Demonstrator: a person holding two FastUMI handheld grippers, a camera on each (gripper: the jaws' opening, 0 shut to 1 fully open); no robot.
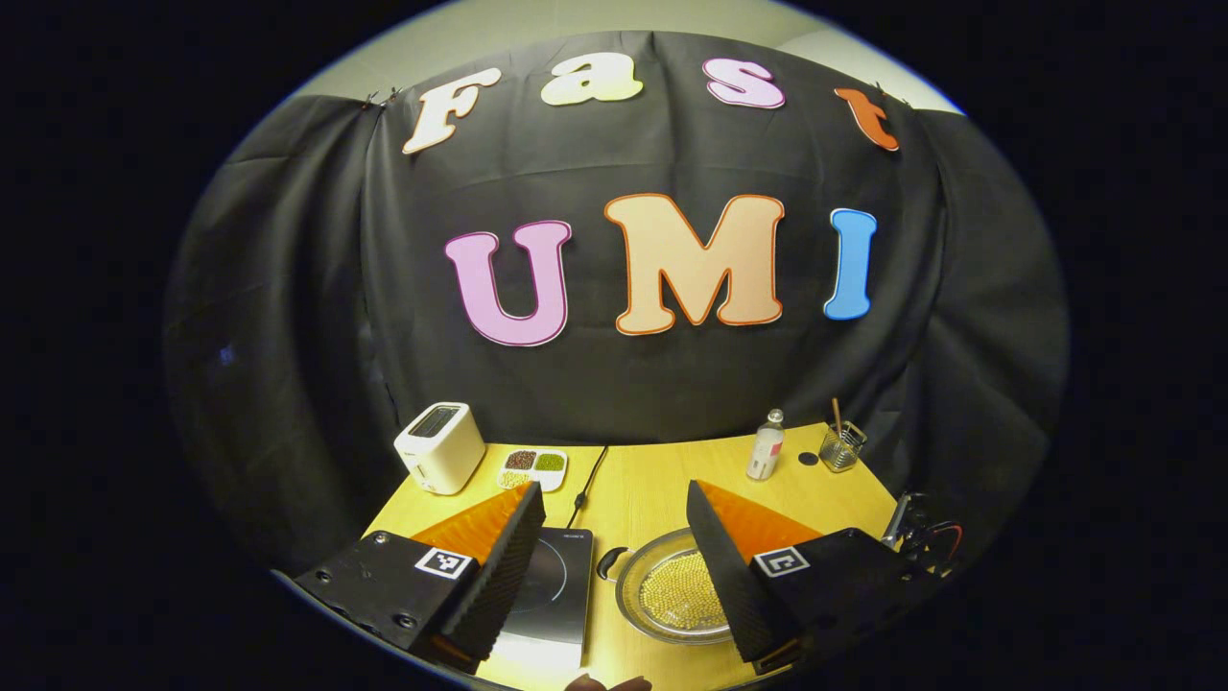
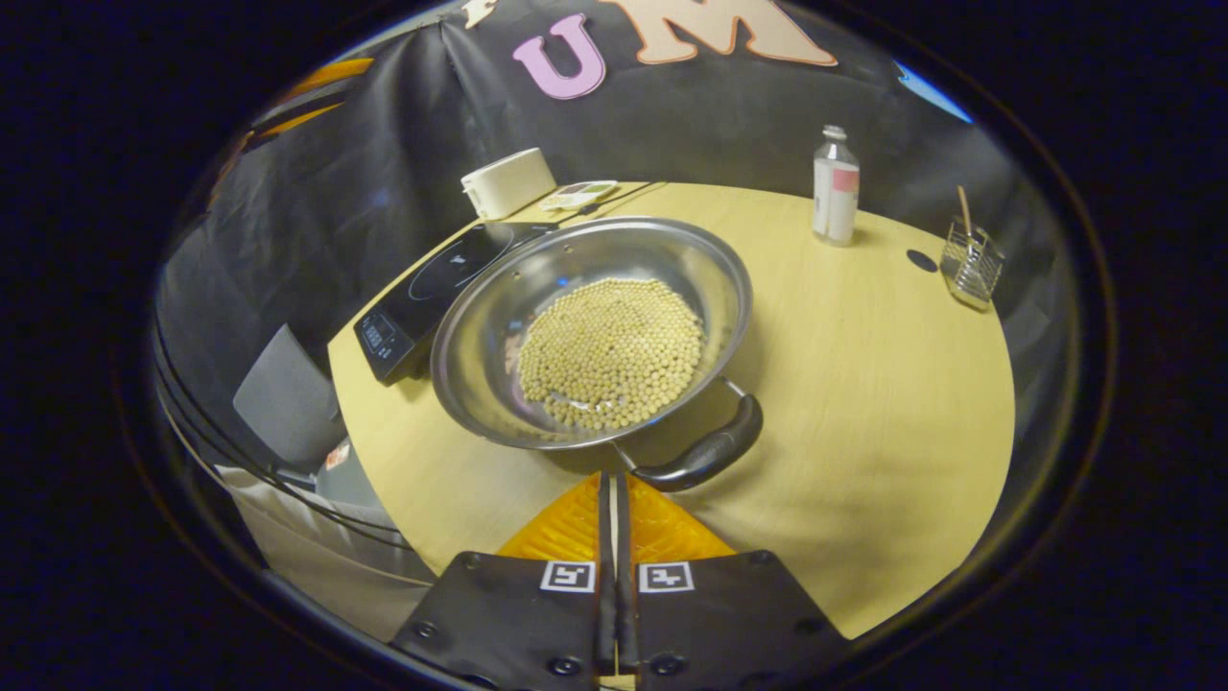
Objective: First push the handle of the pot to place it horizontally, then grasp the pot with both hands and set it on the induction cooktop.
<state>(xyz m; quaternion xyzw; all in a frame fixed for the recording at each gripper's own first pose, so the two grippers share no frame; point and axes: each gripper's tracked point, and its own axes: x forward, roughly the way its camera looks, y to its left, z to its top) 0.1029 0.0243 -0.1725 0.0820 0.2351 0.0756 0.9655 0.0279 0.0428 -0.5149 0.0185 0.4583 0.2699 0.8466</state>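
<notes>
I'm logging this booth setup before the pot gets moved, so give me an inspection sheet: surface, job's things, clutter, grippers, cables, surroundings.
Surface: yellow wooden table, no spills seen.
Job's things: steel pot holding small yellowish beads, on the table beside the induction cooktop; near black handle lies just ahead of the right gripper.
Clutter: white toaster, divided dish, bottle, wire holder with a stick.
Grippers: left gripper jaws wide open above cooktop and pot; right gripper jaws closed, empty.
Cables: black cord running back from the cooktop.
Surroundings: black cloth wall.
</notes>
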